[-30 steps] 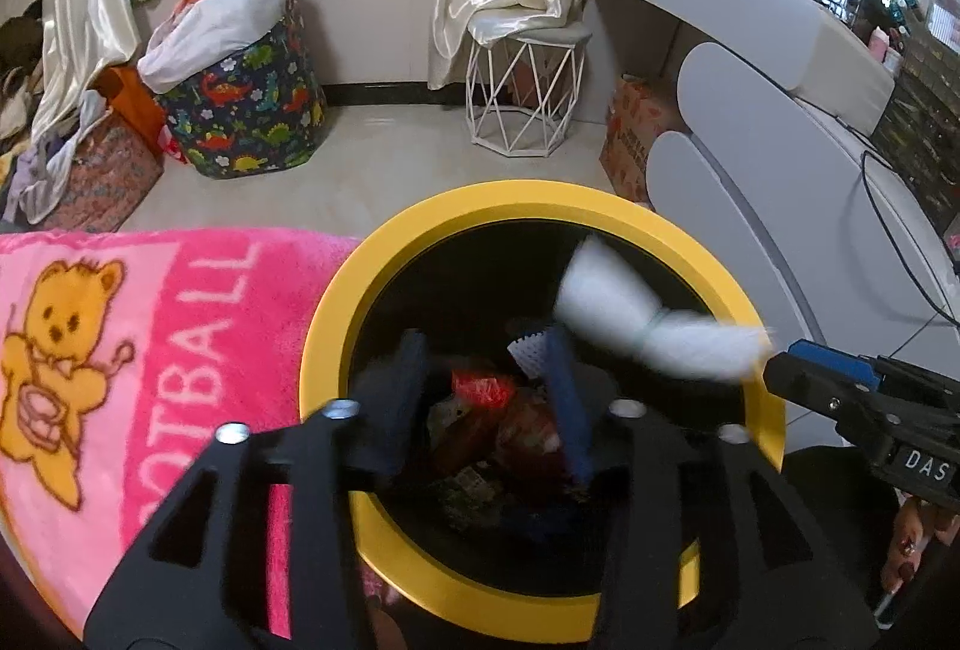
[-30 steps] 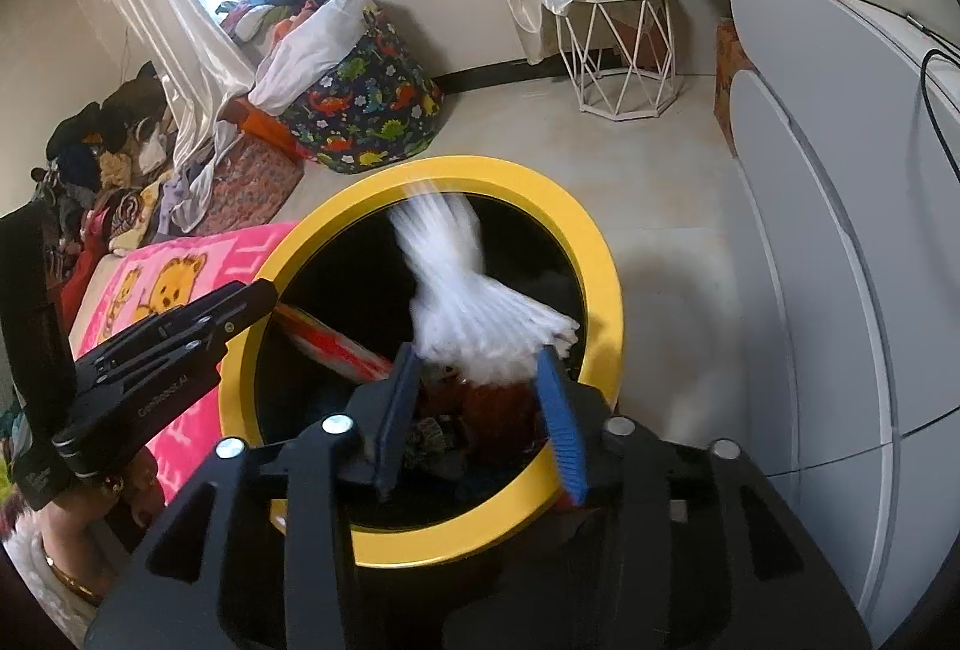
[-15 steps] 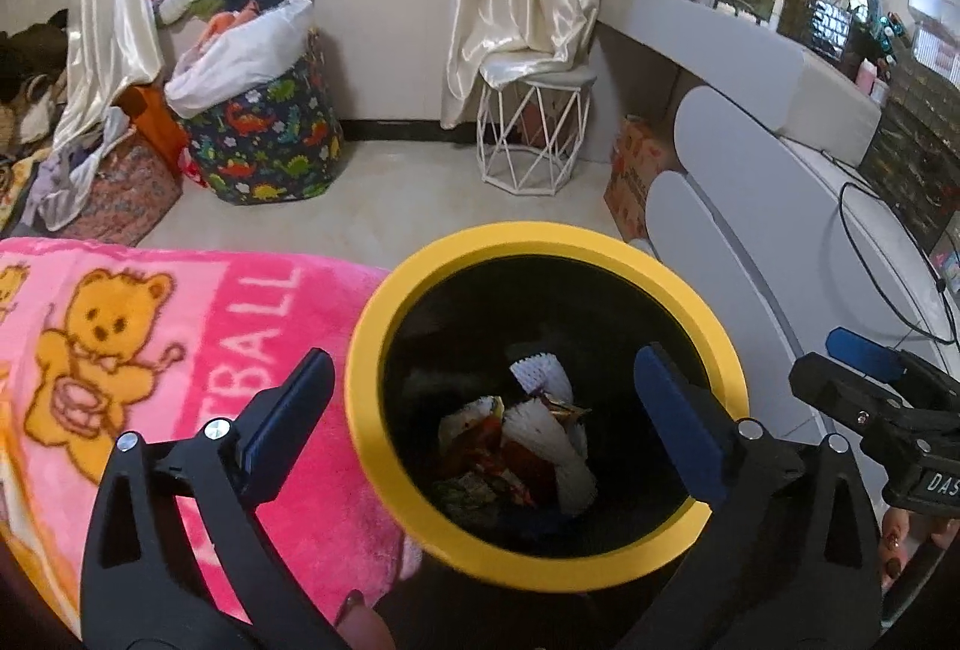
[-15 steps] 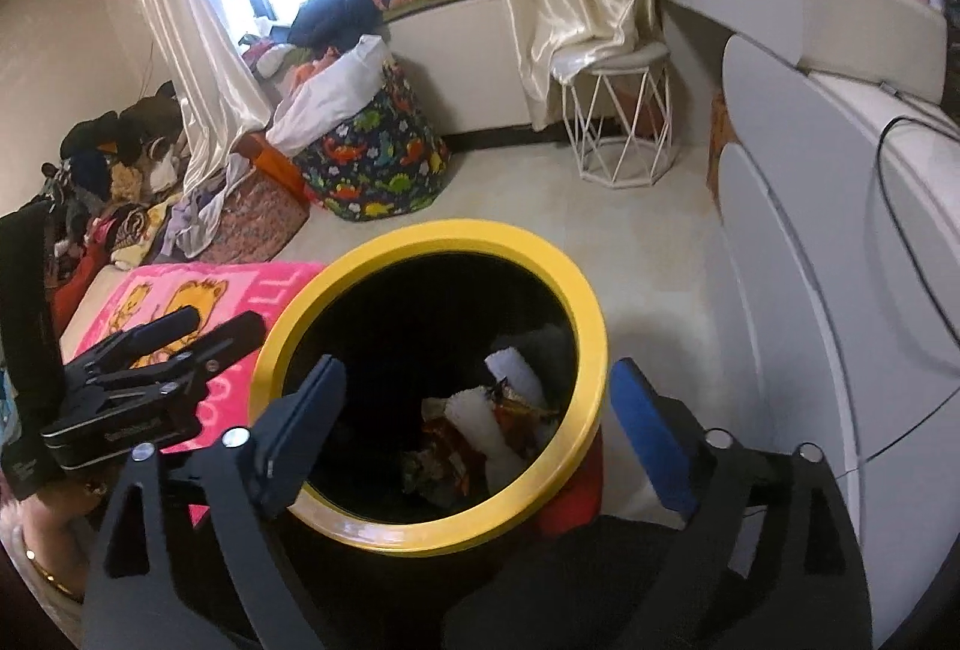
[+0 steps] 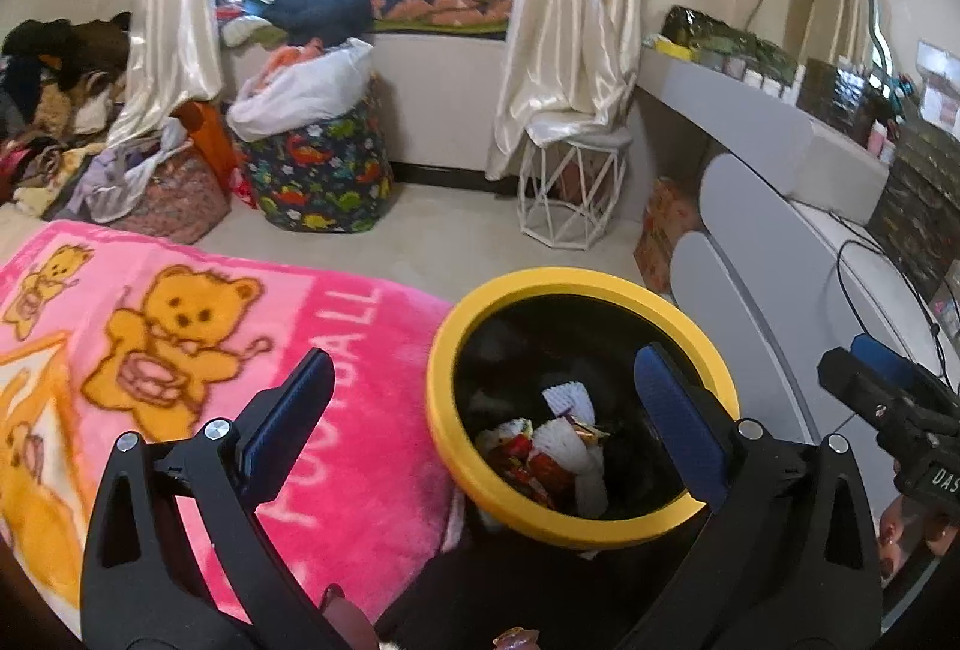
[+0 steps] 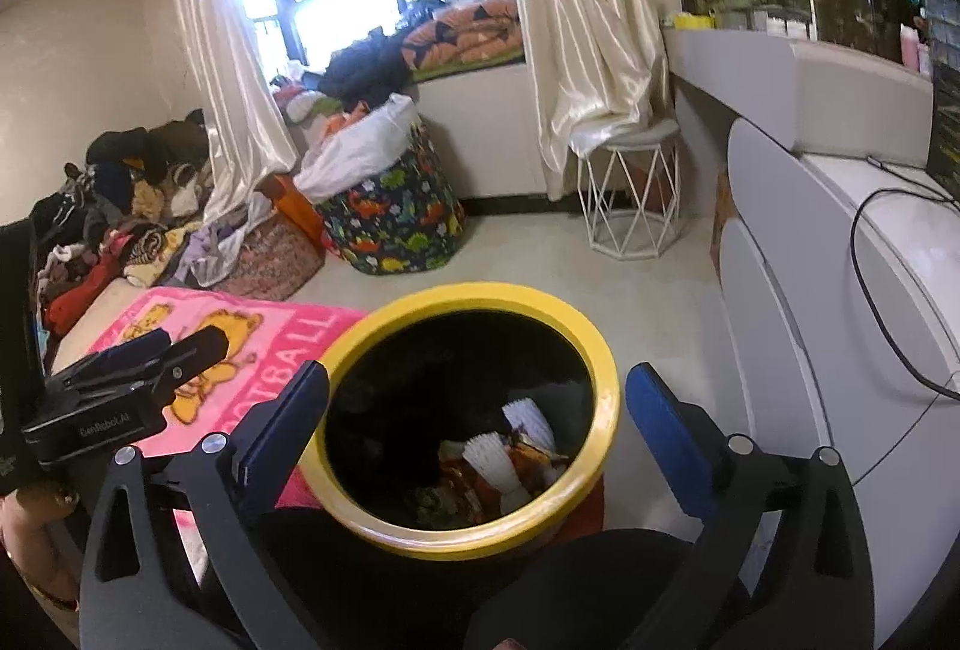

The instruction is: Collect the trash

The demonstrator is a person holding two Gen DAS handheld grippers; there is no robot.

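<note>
Hovering above the yellow-rimmed bin [image 5: 579, 284], both tools were empty: the left hand-held gripper [image 5: 480, 410] and the right hand-held gripper [image 6: 477, 410] had just been opening, jaws now spread wide with nothing between them. Trash [image 6: 492, 461] (white paper cups, red wrappers) lay at the bin's bottom, toward 5 o'clock of its opening in the right wrist view. The bin stood against the bed's pink blanket [image 5: 180, 350], probably for easy reach. Legible: "BALL" on the blanket, "GenRobot.AI" on the left tool's body.

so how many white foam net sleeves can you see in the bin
2: one white foam net sleeve toward the back of the yellow-rimmed bin, another nearer the front among red wrappers. More may be buried.
</note>
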